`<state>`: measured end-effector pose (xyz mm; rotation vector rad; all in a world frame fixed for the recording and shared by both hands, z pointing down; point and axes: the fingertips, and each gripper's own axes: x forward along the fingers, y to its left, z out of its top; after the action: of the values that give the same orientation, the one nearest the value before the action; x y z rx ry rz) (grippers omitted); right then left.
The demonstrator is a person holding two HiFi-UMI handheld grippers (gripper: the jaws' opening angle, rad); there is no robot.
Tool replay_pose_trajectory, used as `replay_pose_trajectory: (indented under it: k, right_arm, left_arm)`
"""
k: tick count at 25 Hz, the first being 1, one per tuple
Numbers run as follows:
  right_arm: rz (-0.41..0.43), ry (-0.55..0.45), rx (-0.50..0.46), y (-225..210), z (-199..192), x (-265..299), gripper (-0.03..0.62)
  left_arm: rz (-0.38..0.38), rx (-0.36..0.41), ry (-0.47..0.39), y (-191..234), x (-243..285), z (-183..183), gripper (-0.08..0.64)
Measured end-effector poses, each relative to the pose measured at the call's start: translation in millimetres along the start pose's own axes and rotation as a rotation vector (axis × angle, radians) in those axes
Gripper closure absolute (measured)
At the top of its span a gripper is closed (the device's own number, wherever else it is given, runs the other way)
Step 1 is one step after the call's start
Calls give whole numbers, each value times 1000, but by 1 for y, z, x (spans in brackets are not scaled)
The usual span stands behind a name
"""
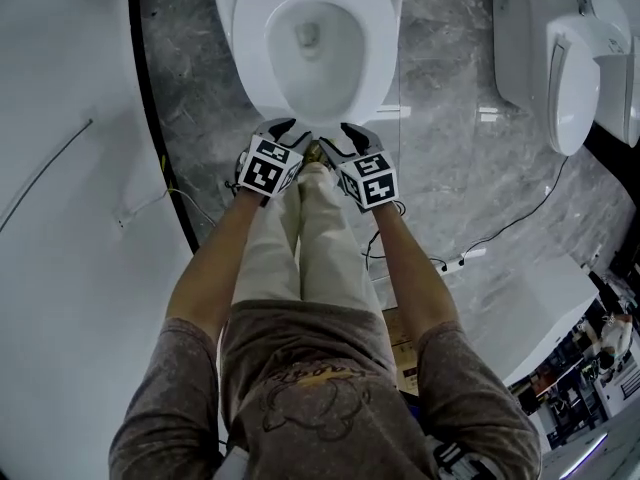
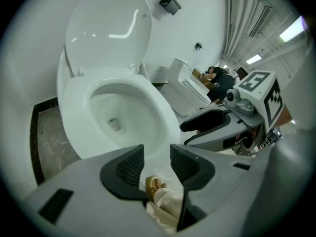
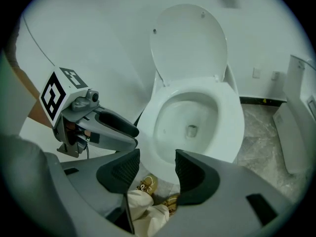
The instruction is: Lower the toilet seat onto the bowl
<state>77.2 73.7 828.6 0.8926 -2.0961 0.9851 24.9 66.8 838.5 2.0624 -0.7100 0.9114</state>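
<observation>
Seat [image 2: 74,112], apparently down, lies beyond both open jaws.

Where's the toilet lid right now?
The toilet lid stands raised behind the bowl, in front of the white wall. It shows upper left in the left gripper view and top centre in the right gripper view.

head view looks steeply down on toilet [image 1: 252,48]; both gripper views face it low, close, from front.
</observation>
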Motion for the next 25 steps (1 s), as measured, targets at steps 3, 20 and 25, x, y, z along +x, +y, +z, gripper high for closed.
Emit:
replay_pose_trajectory:
  k: [3, 20, 25]
  right_arm:
    - [-18, -67, -23, 9, 42, -39, 359]
    - [-63, -548, -109, 121, 240, -326, 360]
    - [-53, -688, -162, 155, 259, -372, 391]
  left_arm:
    - [22, -2, -58, -4, -43, 37, 390]
    - [35, 141, -502, -131, -365, 228, 390]
    - [58, 202, -585, -147, -408, 231, 390]
